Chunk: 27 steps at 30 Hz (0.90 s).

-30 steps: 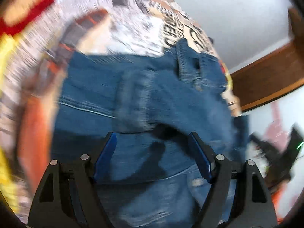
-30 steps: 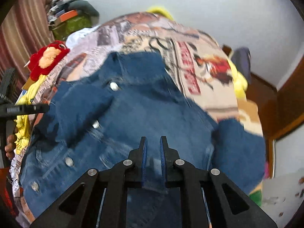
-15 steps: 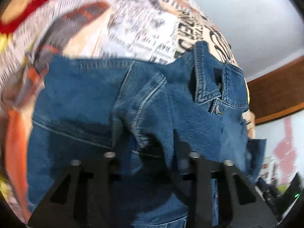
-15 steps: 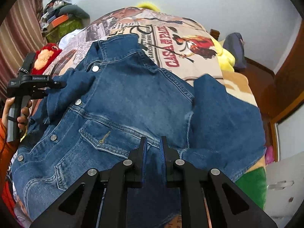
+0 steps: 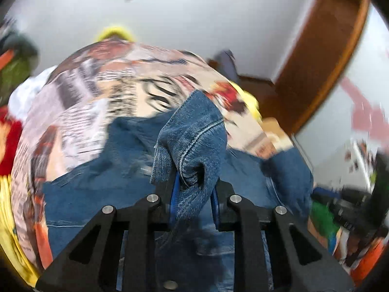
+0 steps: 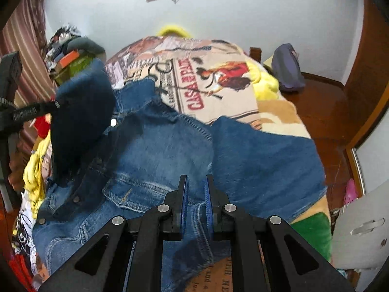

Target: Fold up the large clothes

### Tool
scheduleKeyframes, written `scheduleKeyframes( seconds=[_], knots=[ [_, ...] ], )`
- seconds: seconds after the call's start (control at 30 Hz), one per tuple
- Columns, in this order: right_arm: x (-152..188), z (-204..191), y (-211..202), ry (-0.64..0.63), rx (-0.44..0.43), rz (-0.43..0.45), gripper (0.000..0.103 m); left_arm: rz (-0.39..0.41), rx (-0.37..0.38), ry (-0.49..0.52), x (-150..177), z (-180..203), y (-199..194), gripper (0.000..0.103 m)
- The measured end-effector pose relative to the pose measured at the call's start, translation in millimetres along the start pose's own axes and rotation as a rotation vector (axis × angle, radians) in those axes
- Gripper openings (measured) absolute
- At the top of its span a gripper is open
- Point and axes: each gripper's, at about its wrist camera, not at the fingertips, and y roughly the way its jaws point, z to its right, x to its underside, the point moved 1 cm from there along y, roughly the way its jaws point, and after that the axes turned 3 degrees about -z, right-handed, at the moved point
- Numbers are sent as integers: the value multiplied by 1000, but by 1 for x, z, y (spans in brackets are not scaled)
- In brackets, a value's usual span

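Observation:
A blue denim jacket point(image 6: 155, 150) lies front up on a printed blanket point(image 6: 214, 77) over a bed. My left gripper point(image 5: 194, 182) has its jaws closing, with a bunched fold of the jacket's sleeve point(image 5: 197, 131) pinched between the blue pads and raised off the bed. The right wrist view shows that gripper point(image 6: 52, 104) at the left edge, with the lifted sleeve point(image 6: 82, 112) hanging dark over the jacket's buttoned side. My right gripper point(image 6: 196, 182) is shut on the jacket's bottom hem at the near edge. The other sleeve point(image 6: 262, 155) lies flat on the right.
A purple bag point(image 6: 288, 68) sits on the wooden floor point(image 6: 321, 112) beyond the bed. Clutter point(image 6: 70, 56) is piled at the back left by a striped curtain point(image 6: 26, 36). A red plush toy point(image 6: 42, 126) and yellow cloth point(image 6: 36, 168) lie along the bed's left side.
My left gripper went from wide open over the jacket to pinching the sleeve, then lifted it up and across. My right gripper stayed shut on the hem and shifted a little.

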Motion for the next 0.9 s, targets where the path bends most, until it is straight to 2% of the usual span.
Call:
scheduleKeyframes(
  seconds=[0.07,0.2,0.27,0.33,0.4,0.5,0.63,0.7,0.8,0.9],
  knots=[
    [1,6,-8,13,-3,13,9,-56,-9,57,9,20,19,22],
    [7,13,-15,28,-11,4,9,-234,0,144,42,47,61,25],
    [9,12,-14,21,-5,-6,9,-307,13,170,58,56,74,32],
    [10,9,-13,9,8,-13,9,-342,50,187,68,62,77,40],
    [11,6,-12,4,7,-17,9,-322,71,200,66,66,69,50],
    [6,-2,-9,0,-3,-18,9,-265,103,207,61,66,44,57],
    [-6,-22,-8,-28,-30,-9,9,-151,82,192,53,48,7,69],
    [-14,-37,-5,-53,-45,-6,9,-105,44,174,47,30,-7,76],
    [-24,-59,3,-84,-67,-15,9,-58,-52,140,48,-10,-21,82],
    [-30,-84,22,-121,-93,-52,9,-76,-140,88,57,-55,-19,82]
  ],
)
